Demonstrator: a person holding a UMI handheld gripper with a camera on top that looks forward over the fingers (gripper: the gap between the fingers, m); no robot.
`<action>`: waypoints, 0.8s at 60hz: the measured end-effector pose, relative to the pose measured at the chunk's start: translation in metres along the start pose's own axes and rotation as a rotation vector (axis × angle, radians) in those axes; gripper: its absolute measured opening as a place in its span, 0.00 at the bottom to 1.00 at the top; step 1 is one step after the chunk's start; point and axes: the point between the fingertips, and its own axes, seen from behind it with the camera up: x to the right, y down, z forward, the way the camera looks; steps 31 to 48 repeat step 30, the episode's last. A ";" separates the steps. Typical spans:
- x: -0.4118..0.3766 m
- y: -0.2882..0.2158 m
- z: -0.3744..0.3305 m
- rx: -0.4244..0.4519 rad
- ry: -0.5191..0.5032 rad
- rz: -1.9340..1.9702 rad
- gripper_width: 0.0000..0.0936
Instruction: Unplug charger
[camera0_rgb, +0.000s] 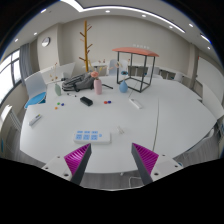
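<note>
Gripper view: looking across a white counter (150, 115) in an office-like room, fingers at the near edge.
Hand-held gripper (110, 158): wide open, nothing between the magenta pads (77, 157), holding nothing, hanging above the near part of the counter.
Charger: can't pick it out for certain. Best candidate is the small dark block (86, 101) near the middle of the clutter, well beyond the fingers. No socket or power strip clearly visible.
Cable: thin white cable (157, 120) runs along the counter on the right, from the far side toward the near edge. Where it ends I can't tell.
Nearby clutter: flat white card with blue squares (89, 134) just ahead of the fingers; blue bottle (124, 87), blue item (136, 103) and pink item (96, 75) further back.
Backdrop: wooden coat stand (86, 42) and metal-frame side table (135, 66) beyond the counter.
Risk 1: wrong target. Plug isn't identified from here, so the approach could end on the wrong object.
Risk 2: grabbing the cable instead of the plug body, which would drag the clutter or strain the cord.
Risk 3: long reach through loose items; fingers could knock the bottle over.
Risk 4: pulling at an angle, so the strip lifts instead of the plug releasing.
</note>
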 end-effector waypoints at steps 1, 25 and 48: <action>-0.003 0.001 -0.010 0.003 0.000 0.002 0.91; -0.043 0.028 -0.093 0.032 0.057 0.009 0.91; -0.054 0.036 -0.092 0.019 0.034 0.029 0.91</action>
